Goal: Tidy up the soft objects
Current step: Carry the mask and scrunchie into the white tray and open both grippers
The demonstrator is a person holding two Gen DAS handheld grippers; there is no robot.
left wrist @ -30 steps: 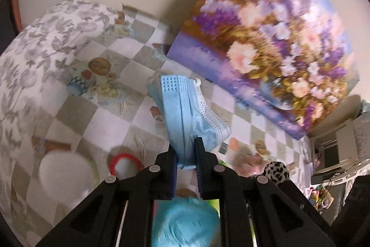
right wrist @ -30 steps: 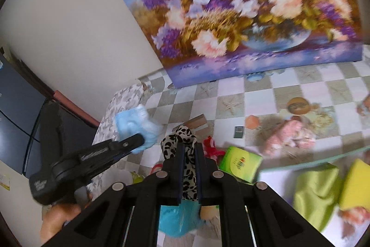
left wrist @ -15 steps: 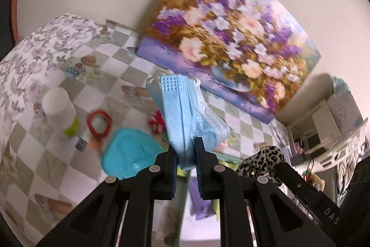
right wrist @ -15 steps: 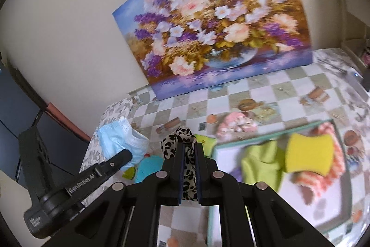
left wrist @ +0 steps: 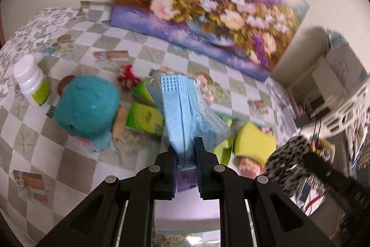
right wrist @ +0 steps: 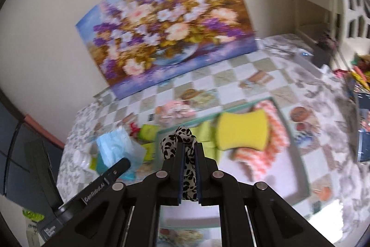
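Observation:
My left gripper [left wrist: 186, 149] is shut on a folded blue face mask [left wrist: 185, 112] and holds it above the table. The mask also shows in the right wrist view [right wrist: 115, 147]. My right gripper [right wrist: 187, 154] is shut on a leopard-print scrunchie [right wrist: 180, 138], which also shows in the left wrist view [left wrist: 289, 161]. A teal-rimmed tray [right wrist: 298, 161] holds a yellow sponge [right wrist: 242, 129], a green cloth [right wrist: 205, 133] and an orange-and-white cloth [right wrist: 270, 131]. The scrunchie hangs over the tray's left part.
On the checkered tablecloth lie a teal round soft thing [left wrist: 85, 105], green packets [left wrist: 143, 117], a white bottle [left wrist: 30, 80], a red ring [left wrist: 63, 82], a red scrunchie [left wrist: 127, 78] and a pink fabric thing [right wrist: 175, 110]. A flower painting [right wrist: 166, 34] leans on the wall.
Both grippers have moved right, over the tray, each still holding its item. The tray and sponge are now closer and lower in the right wrist view.

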